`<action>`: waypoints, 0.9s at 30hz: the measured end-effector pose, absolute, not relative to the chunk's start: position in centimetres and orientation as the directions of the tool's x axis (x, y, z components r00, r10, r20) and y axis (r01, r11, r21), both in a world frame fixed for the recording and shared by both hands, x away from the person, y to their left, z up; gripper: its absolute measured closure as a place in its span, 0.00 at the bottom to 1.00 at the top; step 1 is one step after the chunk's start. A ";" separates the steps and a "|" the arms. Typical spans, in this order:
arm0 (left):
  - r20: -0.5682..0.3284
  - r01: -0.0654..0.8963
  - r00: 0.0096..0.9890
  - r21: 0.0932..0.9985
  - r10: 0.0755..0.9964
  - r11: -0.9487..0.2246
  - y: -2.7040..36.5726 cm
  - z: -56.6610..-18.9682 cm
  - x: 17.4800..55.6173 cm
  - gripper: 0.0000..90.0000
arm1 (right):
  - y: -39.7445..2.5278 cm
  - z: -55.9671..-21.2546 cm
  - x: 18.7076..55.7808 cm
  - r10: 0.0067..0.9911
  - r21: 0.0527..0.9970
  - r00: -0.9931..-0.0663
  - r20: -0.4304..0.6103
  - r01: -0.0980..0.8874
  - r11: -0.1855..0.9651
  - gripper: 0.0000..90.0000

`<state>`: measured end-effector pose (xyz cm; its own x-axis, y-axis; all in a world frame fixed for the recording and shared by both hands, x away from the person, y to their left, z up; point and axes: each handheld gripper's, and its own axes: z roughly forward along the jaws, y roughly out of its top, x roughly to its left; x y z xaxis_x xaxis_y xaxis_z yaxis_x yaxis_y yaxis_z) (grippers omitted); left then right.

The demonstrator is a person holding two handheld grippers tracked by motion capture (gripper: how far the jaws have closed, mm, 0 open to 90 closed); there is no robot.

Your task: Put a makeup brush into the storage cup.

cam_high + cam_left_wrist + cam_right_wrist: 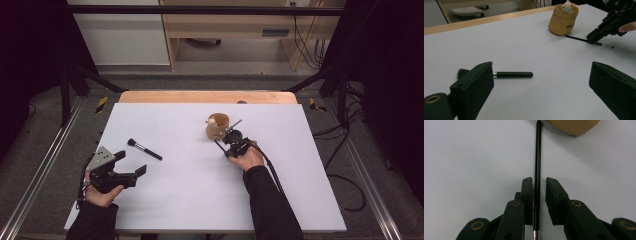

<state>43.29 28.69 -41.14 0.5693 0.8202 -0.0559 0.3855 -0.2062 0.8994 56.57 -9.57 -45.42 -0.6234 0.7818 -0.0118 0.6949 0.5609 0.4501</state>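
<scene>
Between the two fingers point(527, 195) of my right gripper point(539, 182) I see the thin black brush point(537, 170). Its handle runs straight through the narrow gap; the left pad seems to touch it, the right pad is a little apart, so the fingers are almost closed but not pinching. The brush lies flat on the white table point(190, 190), one end just beside the tan pouch point(217, 127). My left gripper point(131, 165) is wide spread, near the thick makeup brush point(145, 149).
</scene>
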 end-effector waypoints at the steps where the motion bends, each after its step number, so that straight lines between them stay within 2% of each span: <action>1: -0.056 0.385 0.570 0.899 0.820 -0.206 28.7 -41.1 43.3 0.05 | -9.5 -45.4 56.5 0.784 0.449 -0.621 -0.007 0.699 0.557 0.88; 8: -0.054 0.384 0.572 0.899 0.819 -0.209 28.6 -41.1 43.2 0.05 | -9.4 -45.4 56.5 0.782 0.438 -0.624 -0.003 0.702 0.562 0.95; 20: -0.052 0.384 0.573 0.899 0.818 -0.212 28.6 -41.1 43.3 0.05 | -9.3 -45.4 56.2 0.768 0.454 -0.639 -0.032 0.676 0.581 0.96; 27: -0.049 0.382 0.578 0.899 0.814 -0.216 28.4 -41.0 43.2 0.05 | -9.6 -43.7 55.1 0.739 0.487 -0.674 0.006 0.647 0.586 0.96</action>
<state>43.19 28.41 -41.02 0.5781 0.8144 -0.0494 0.3817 -0.2165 0.8986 55.12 -9.57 -43.69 -0.6736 0.7391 0.0058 0.6474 0.5862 0.4871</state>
